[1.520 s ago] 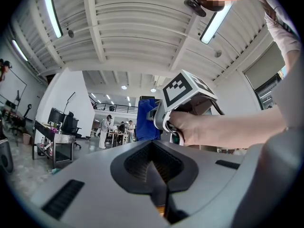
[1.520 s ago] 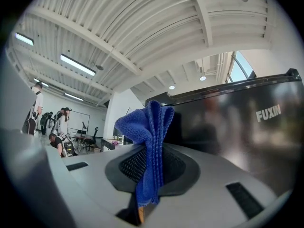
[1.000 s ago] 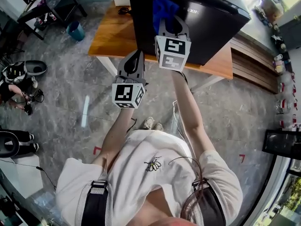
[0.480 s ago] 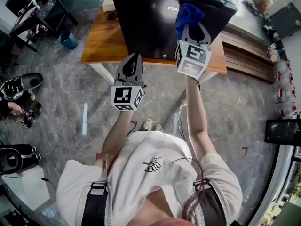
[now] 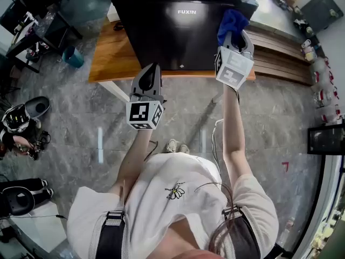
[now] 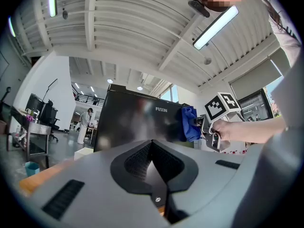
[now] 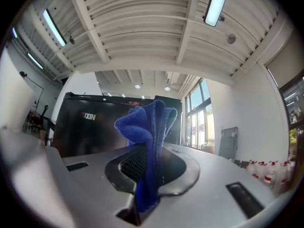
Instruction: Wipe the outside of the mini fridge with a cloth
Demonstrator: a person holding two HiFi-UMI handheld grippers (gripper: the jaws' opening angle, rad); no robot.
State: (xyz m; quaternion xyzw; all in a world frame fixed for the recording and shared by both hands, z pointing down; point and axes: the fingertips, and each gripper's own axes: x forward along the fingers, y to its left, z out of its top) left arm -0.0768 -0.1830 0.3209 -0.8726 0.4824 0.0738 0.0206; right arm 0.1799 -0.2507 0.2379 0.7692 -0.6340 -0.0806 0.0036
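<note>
The black mini fridge [image 5: 180,28] stands on a wooden table [image 5: 113,58]; its glossy door also fills the left gripper view [image 6: 137,125] and shows in the right gripper view [image 7: 90,127]. My right gripper [image 5: 233,35] is shut on a blue cloth [image 5: 230,21] at the fridge's right front edge. The cloth [image 7: 149,127] sticks up bunched between the jaws, and shows beside the fridge door [image 6: 189,123]. My left gripper [image 5: 149,80] hangs shut and empty in front of the table edge, below the fridge door.
A wooden bench [image 5: 280,61] runs along the right of the table. A blue bin [image 5: 73,57] and a dark desk [image 5: 38,15] stand at the far left. Gear lies on the grey stone floor [image 5: 64,139] at left. Red-capped bottles [image 5: 326,90] line the right wall.
My right gripper has carried the blue cloth rightward across the fridge's front to its right edge. The left gripper stays about where it was.
</note>
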